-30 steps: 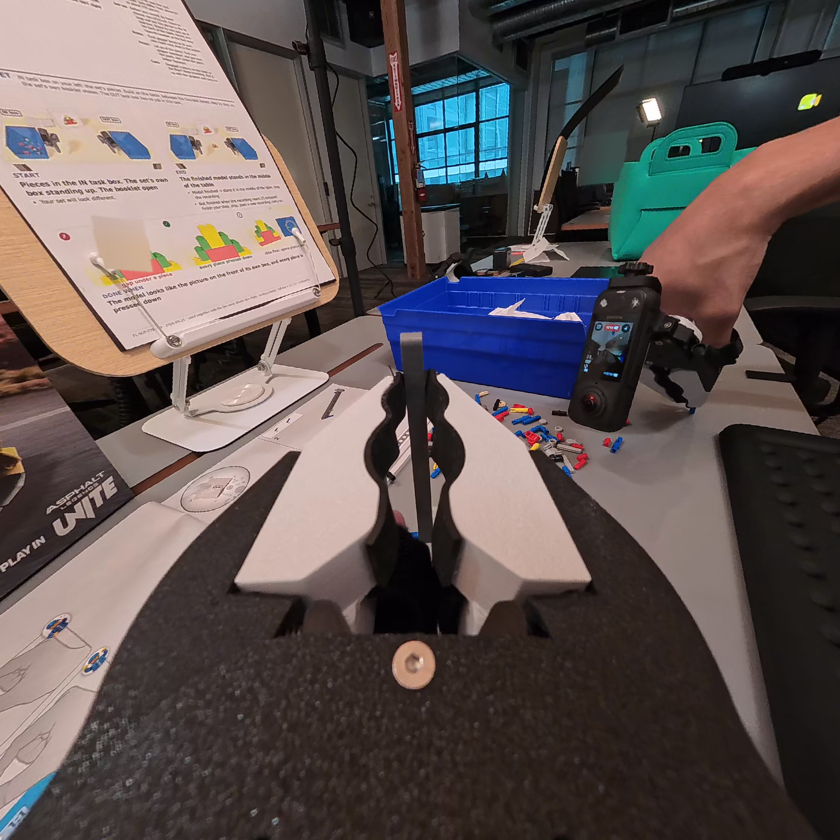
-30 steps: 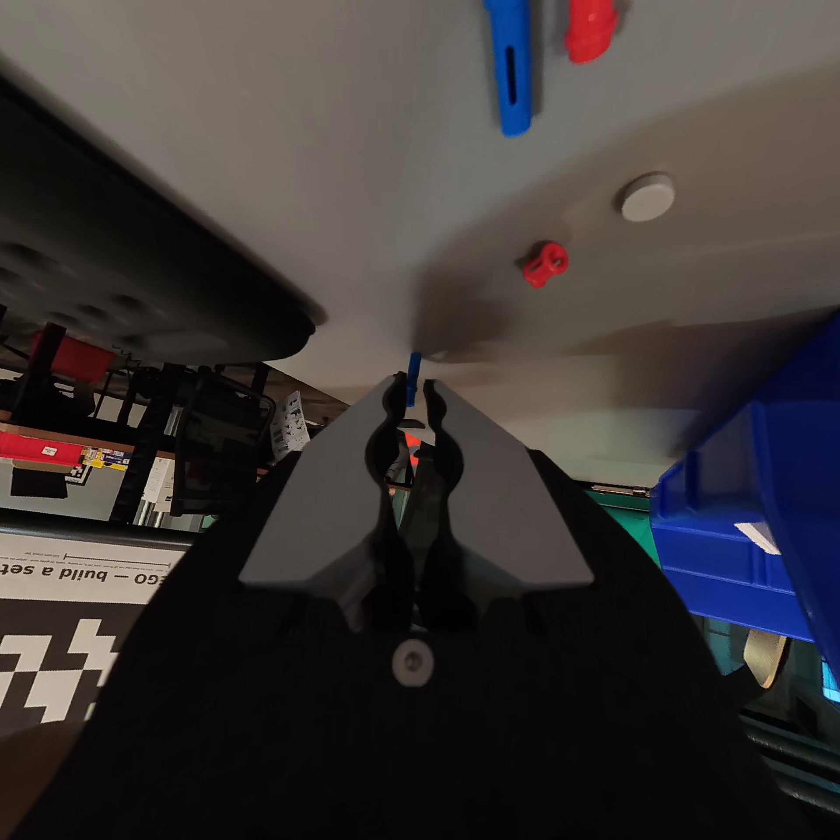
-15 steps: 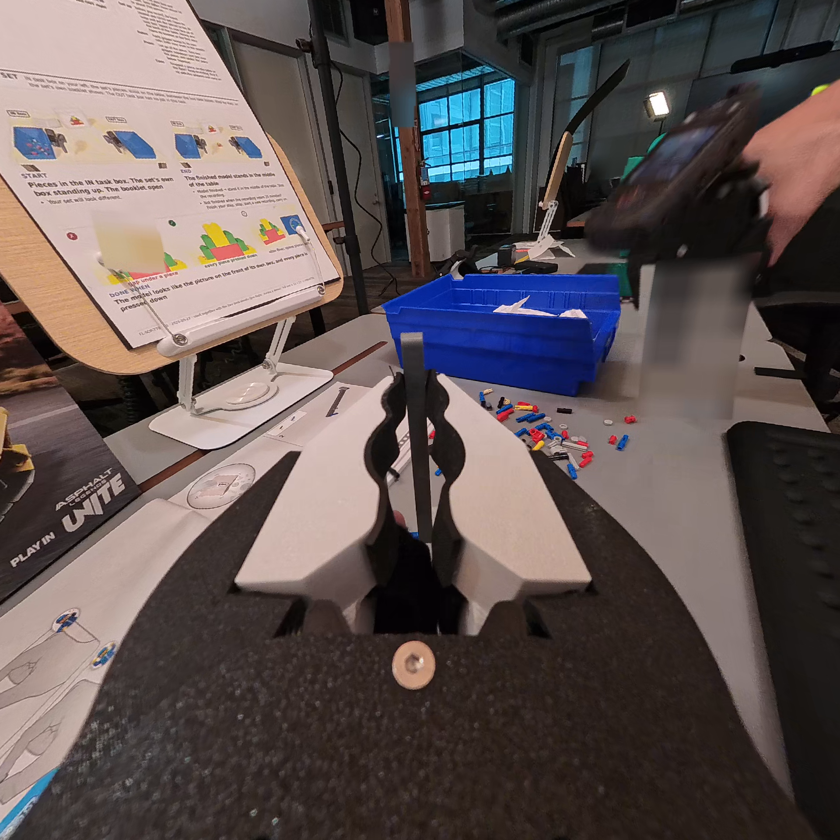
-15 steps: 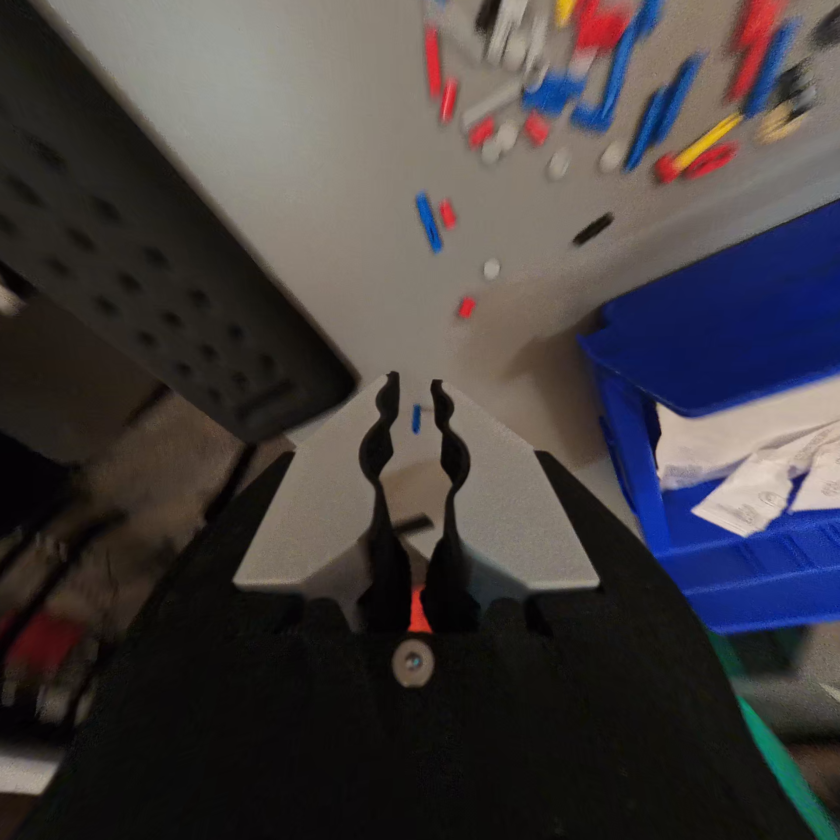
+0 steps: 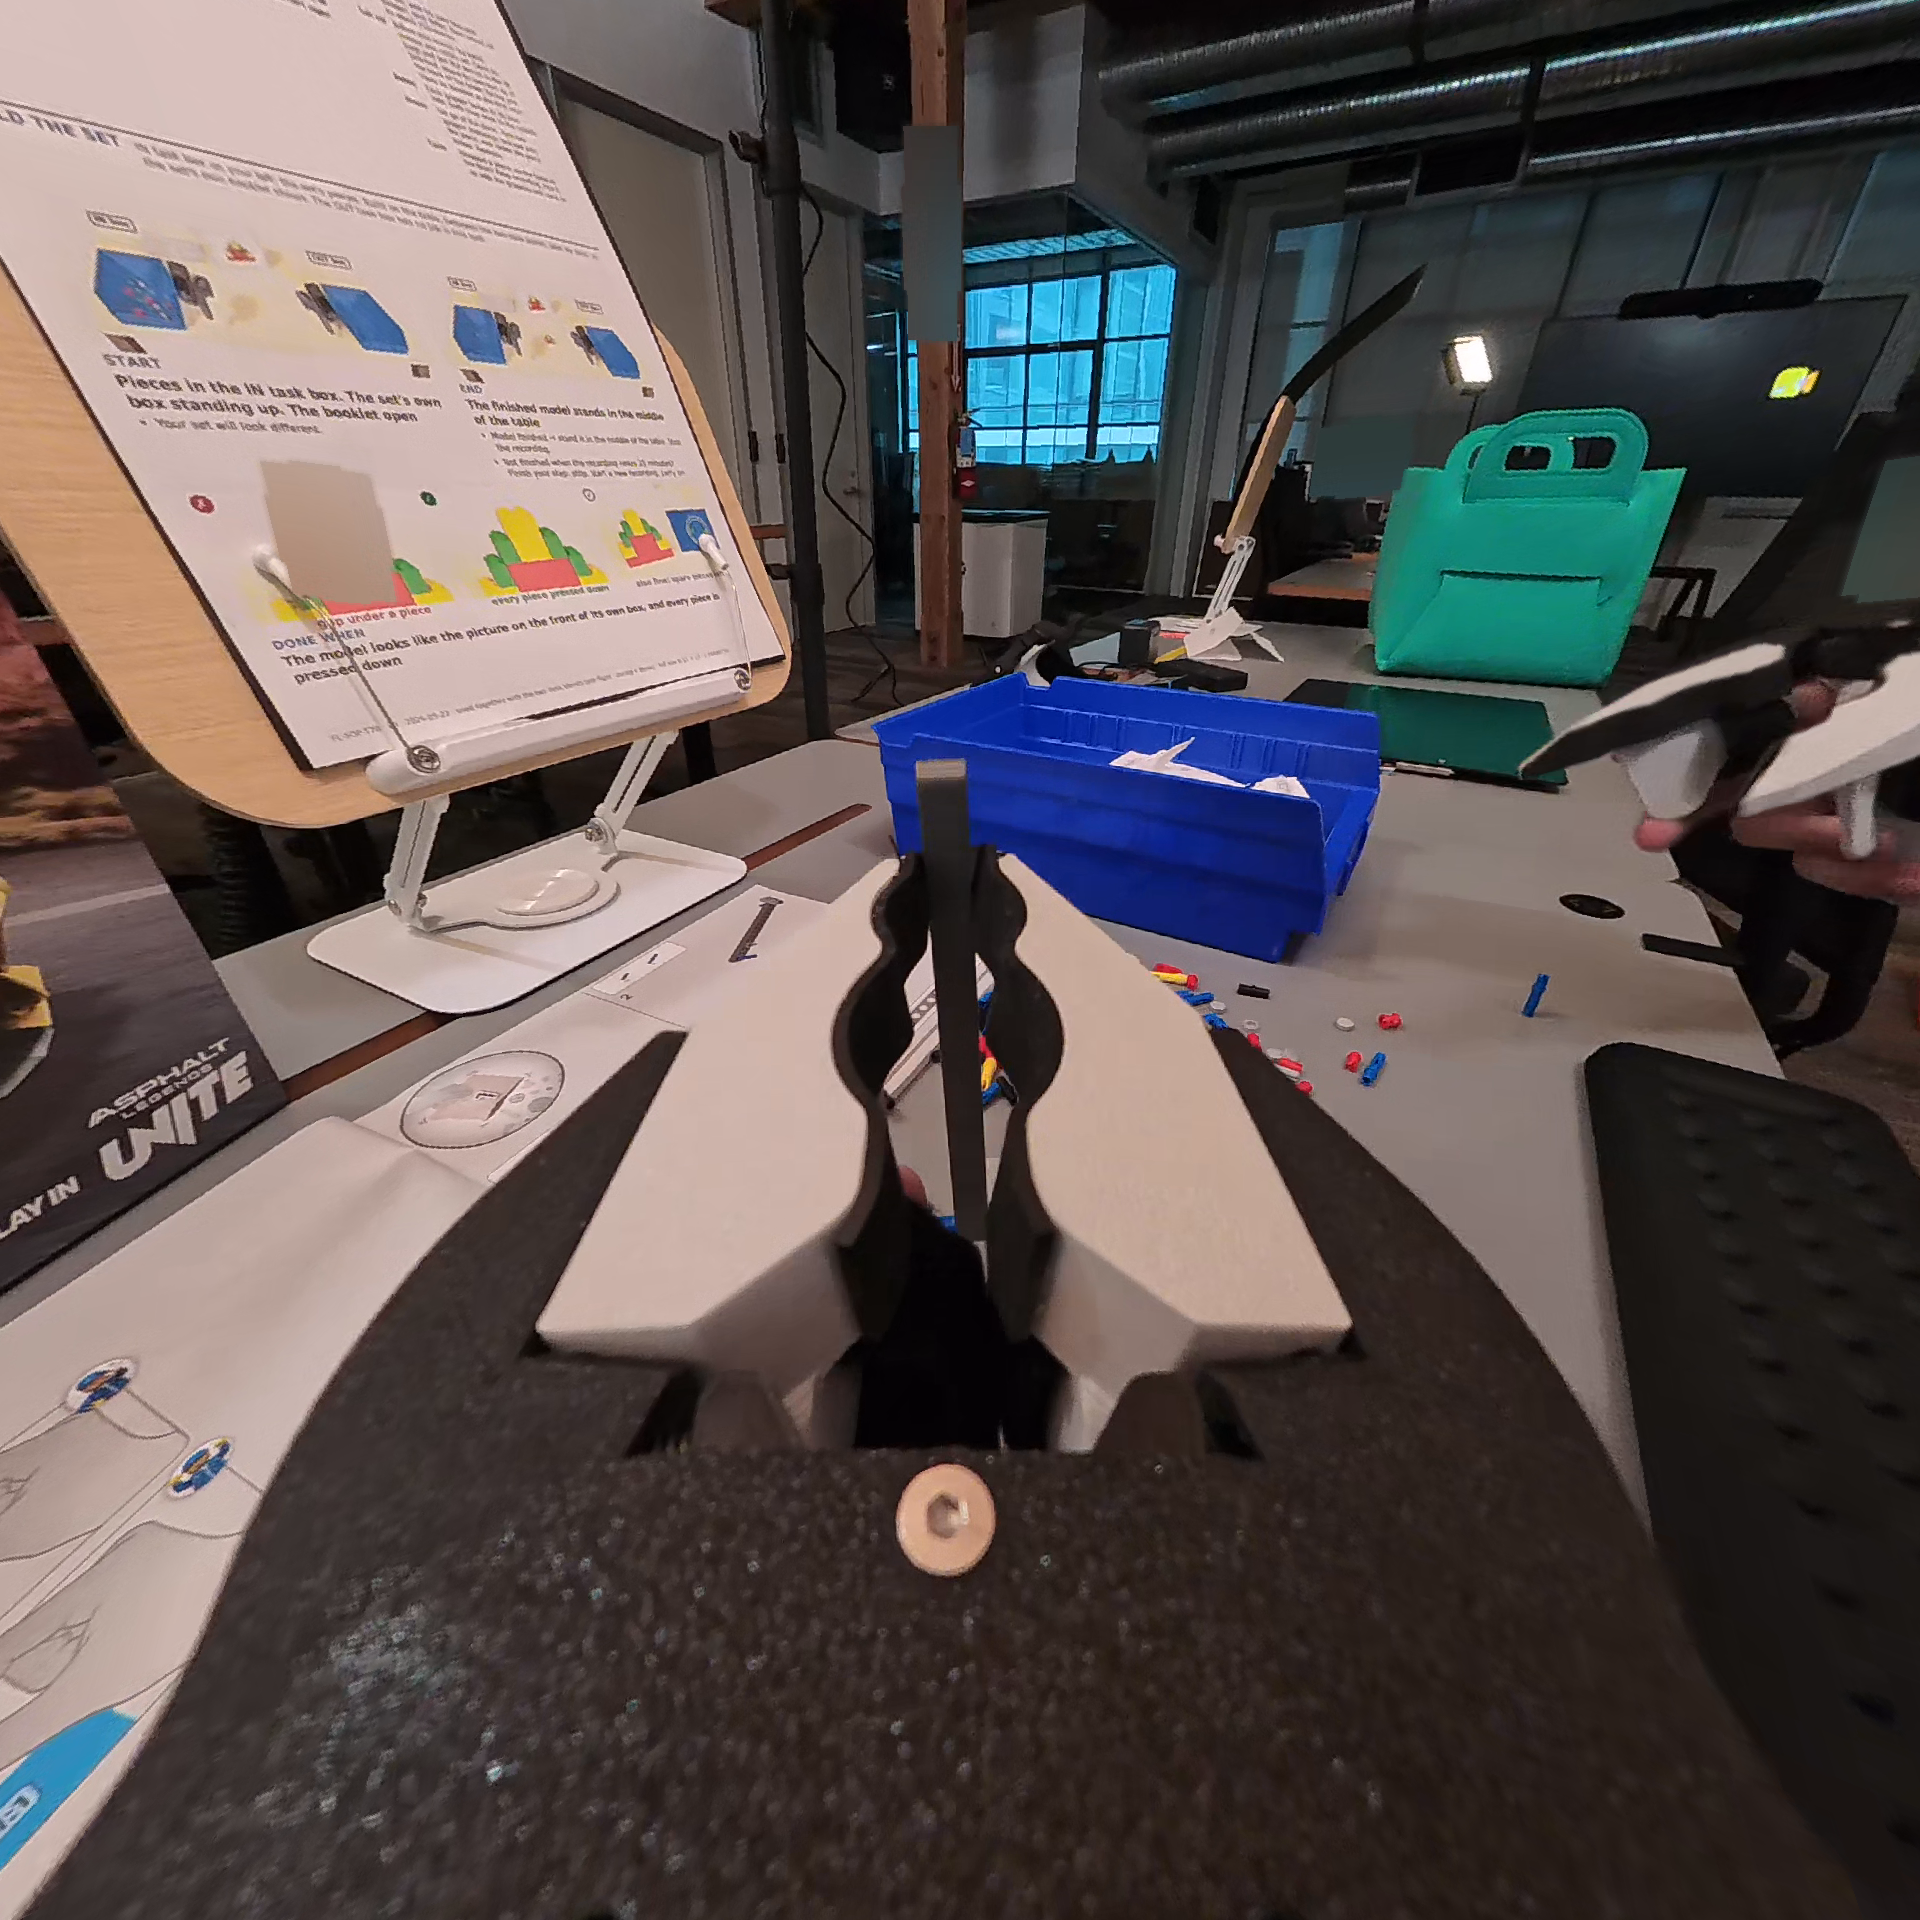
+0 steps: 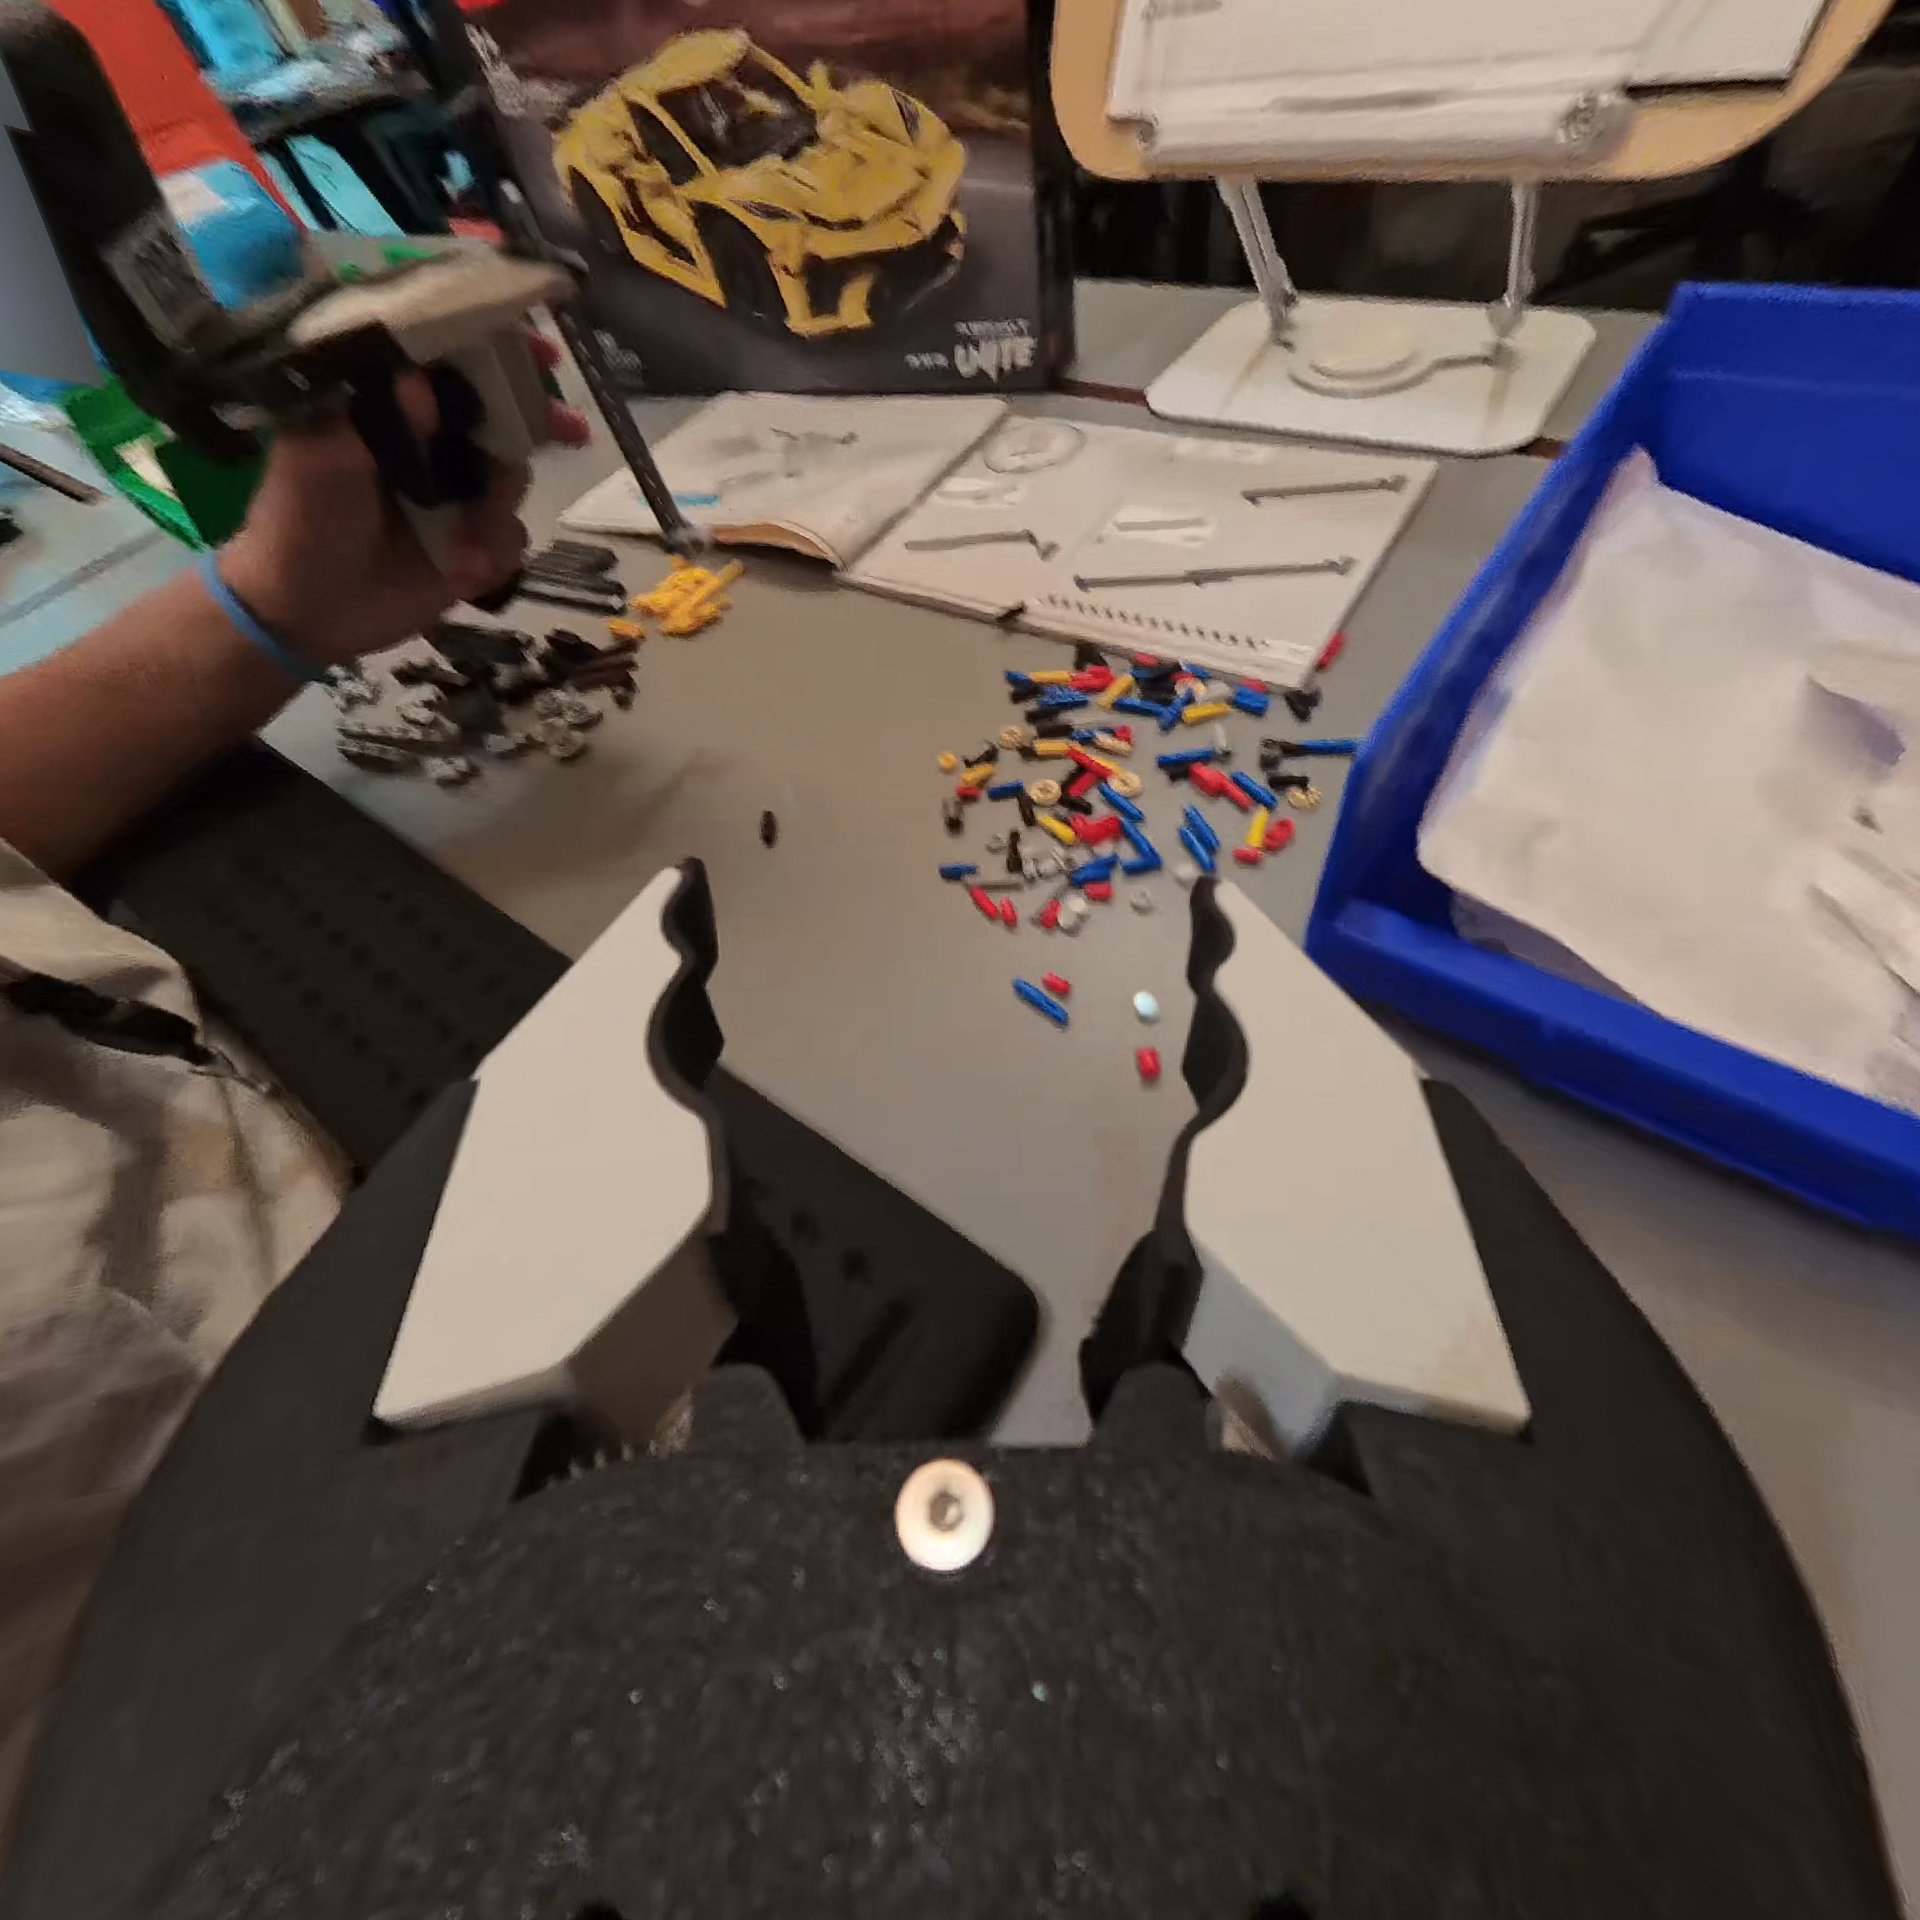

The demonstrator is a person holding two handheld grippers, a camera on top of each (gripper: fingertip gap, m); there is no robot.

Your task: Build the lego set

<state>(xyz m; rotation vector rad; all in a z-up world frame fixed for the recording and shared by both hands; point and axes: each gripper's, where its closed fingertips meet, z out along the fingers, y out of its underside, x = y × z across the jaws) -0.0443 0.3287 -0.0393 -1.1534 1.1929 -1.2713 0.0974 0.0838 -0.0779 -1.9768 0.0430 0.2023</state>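
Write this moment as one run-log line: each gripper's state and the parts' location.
left gripper: shut on long black beam | right gripper: open, empty | small coloured pieces: loose on table beside blue bin

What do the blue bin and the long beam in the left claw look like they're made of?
Blue bin: likely moulded plastic, with a smooth, slightly glossy wall and a ribbed rim. Long beam clamped in the left claw: probably hard plastic, dark grey, matte, thin, straight.

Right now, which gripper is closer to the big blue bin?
Right, I think. The right gripper hangs open just beside the blue bin; the left gripper, clamping a long dark beam, sits farther back.
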